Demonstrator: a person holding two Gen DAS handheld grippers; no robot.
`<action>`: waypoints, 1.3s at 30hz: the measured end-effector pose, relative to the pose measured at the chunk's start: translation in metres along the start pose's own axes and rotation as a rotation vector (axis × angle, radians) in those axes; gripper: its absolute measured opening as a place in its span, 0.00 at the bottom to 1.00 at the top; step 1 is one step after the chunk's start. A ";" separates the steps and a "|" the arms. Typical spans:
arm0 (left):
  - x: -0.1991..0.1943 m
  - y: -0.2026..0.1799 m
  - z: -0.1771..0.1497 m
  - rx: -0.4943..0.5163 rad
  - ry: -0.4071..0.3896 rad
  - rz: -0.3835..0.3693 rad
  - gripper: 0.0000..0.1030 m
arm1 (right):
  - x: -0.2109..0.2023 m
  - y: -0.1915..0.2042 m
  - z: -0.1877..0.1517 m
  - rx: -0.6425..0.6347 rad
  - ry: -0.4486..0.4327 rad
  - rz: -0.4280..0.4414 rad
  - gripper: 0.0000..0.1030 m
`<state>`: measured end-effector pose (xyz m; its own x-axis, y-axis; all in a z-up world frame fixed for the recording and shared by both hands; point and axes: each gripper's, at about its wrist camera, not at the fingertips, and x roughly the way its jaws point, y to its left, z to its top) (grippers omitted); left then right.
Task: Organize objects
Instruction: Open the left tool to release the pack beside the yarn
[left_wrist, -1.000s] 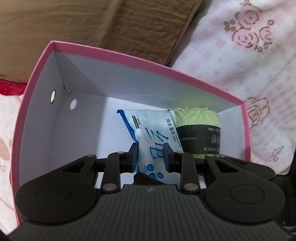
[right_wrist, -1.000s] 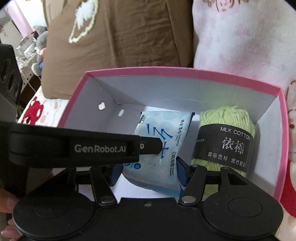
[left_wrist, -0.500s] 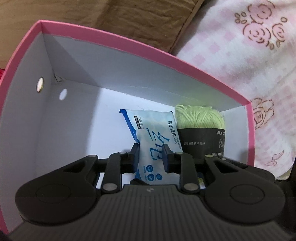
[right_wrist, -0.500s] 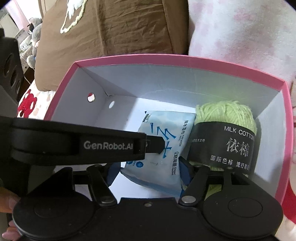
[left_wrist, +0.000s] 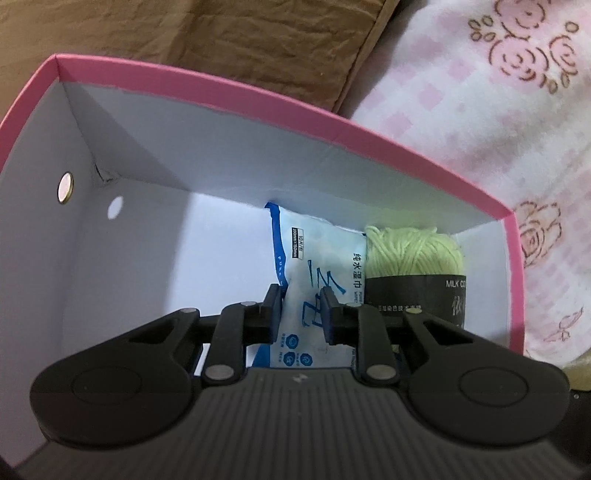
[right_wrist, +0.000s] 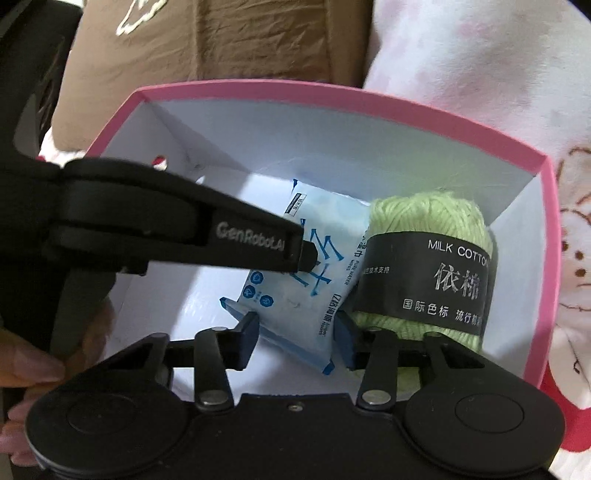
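Two tools on one thing: the wipes pack (left_wrist: 314, 266) sits inside the pink box (left_wrist: 258, 114), tilted, its long edge touching the green yarn ball (left_wrist: 413, 254) on the right. The left tool (left_wrist: 302, 314) is pinched narrow on the pack's middle. The right tool (right_wrist: 297, 334) has its jaws closing w/ the pack's near end between them; can't tell if the pads bite yet.

Risks, as I judge them:
- Both tools pulling diff. ways could crease or tear the soft film (it looks slick and floppy).
- The right pad sits just beside the yarn, so it might snag a strand or the black label and drag the ball along.
- A lift at an angle could catch the box wall and tip or slide it, since the box prob. rests on soft bedding, not a firm counter.

Surface: a bed w/ a pink-and-white rose blanket (left_wrist: 480, 129); a brown cushion (left_wrist: 221, 37) lies behind the box. Little else of the room shows.
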<state>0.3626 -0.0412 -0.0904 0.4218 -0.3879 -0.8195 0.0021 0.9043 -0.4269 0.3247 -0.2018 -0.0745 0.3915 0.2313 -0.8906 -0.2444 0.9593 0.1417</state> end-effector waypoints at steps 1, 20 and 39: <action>-0.001 -0.001 -0.001 0.007 -0.002 0.010 0.20 | 0.000 0.000 0.000 0.003 -0.011 -0.008 0.44; -0.084 -0.022 -0.032 0.204 -0.035 0.070 0.28 | -0.060 -0.005 -0.049 -0.035 -0.166 0.062 0.46; -0.185 -0.073 -0.078 0.344 -0.085 0.108 0.38 | -0.169 0.008 -0.084 -0.100 -0.270 0.063 0.51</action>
<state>0.2137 -0.0492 0.0622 0.5103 -0.2838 -0.8118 0.2523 0.9518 -0.1741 0.1814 -0.2466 0.0411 0.5912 0.3371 -0.7327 -0.3566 0.9241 0.1374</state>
